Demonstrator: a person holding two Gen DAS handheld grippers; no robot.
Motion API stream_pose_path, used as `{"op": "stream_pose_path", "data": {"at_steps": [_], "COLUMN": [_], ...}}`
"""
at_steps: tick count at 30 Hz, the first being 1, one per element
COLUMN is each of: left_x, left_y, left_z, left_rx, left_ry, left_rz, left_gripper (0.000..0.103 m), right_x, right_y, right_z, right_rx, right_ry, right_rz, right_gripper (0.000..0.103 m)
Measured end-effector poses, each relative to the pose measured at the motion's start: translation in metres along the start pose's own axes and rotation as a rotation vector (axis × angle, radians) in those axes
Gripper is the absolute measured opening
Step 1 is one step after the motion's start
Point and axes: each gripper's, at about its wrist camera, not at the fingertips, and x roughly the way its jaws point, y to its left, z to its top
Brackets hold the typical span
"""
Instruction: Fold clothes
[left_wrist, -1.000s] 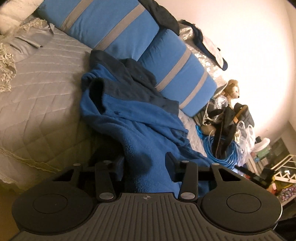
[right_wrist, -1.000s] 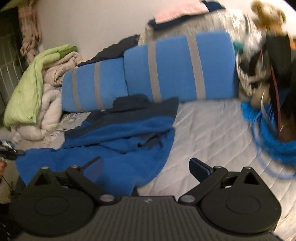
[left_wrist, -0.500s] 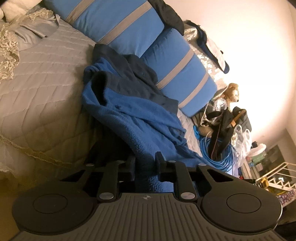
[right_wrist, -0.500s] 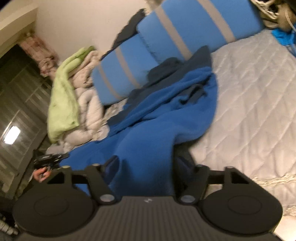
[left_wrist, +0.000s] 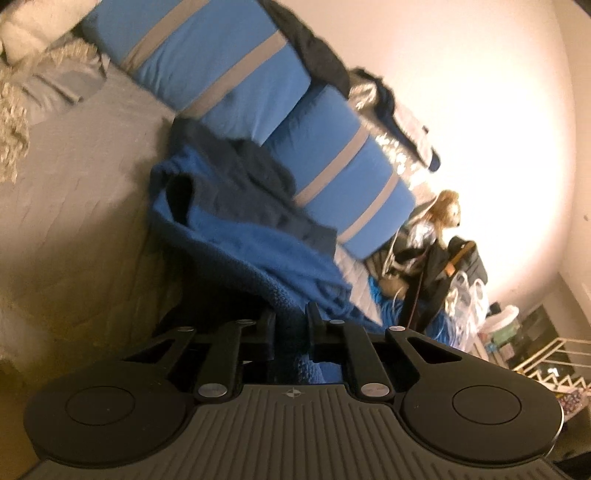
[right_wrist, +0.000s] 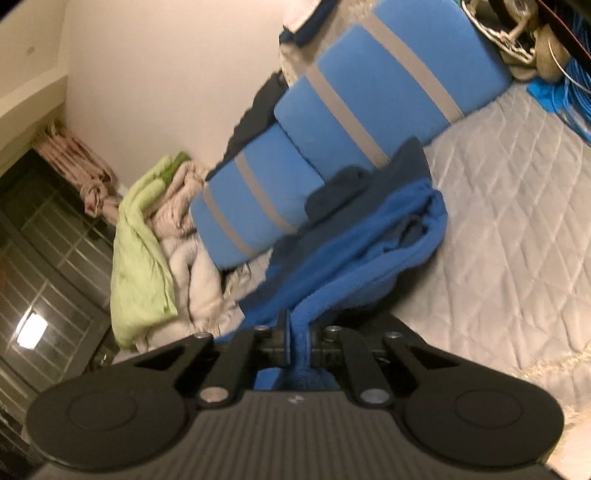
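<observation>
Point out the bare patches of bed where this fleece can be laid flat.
Bare quilted bedspread lies between the blue fleece, the striped bolsters and the blue cable coil. Crowded: the blanket pile on the fleece's other side.

The fleece garment (left_wrist: 258, 240) lies crumpled on the bed (left_wrist: 74, 206), its far end against the two bolster pillows (left_wrist: 229, 74) that run along the wall. From the left wrist view the garment stretches from 12 o'clock down to the left tool (left_wrist: 290, 325), which pinches a fold of it; bare quilt lies at 9 o'clock, and a soft toy (left_wrist: 447, 210) sits among bags and a cable coil (left_wrist: 384, 306) at 2 o'clock. From the right wrist view the right tool (right_wrist: 299, 339) pinches another fold; a heap of bedding (right_wrist: 155, 251) lies at 10 o'clock beyond the pillows' end, bare quilt at 3 o'clock.
</observation>
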Motion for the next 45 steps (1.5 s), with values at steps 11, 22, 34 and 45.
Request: {"op": "stream_pose_path", "data": {"at_steps": [11, 22, 34, 45], "left_x": [-0.039, -0.087, -0.057, -0.008], "left_y": [-0.015, -0.043, -0.04, -0.053], "left_z": [0.009, -0.004, 0.03, 0.086], "left_rx": [0.004, 0.016, 0.086, 0.244], "left_ry": [-0.16, -0.231, -0.259, -0.295], "left_rz": [-0.003, 0.006, 0.104, 0.223], "left_gripper": [0.015, 0.015, 0.015, 0.015], "right_x": [-0.01, -0.049, -0.016, 0.05], "right_y": [0.009, 0.04, 0.049, 0.066], "right_z": [0.034, 0.018, 0.055, 0.101], "right_rx": [0.084, 0.048, 0.005, -0.274], "right_ry": [-0.118, -0.139, -0.127, -0.181], "right_rz": [-0.016, 0.034, -0.152, -0.407], "right_gripper": [0.008, 0.008, 0.008, 0.008]}}
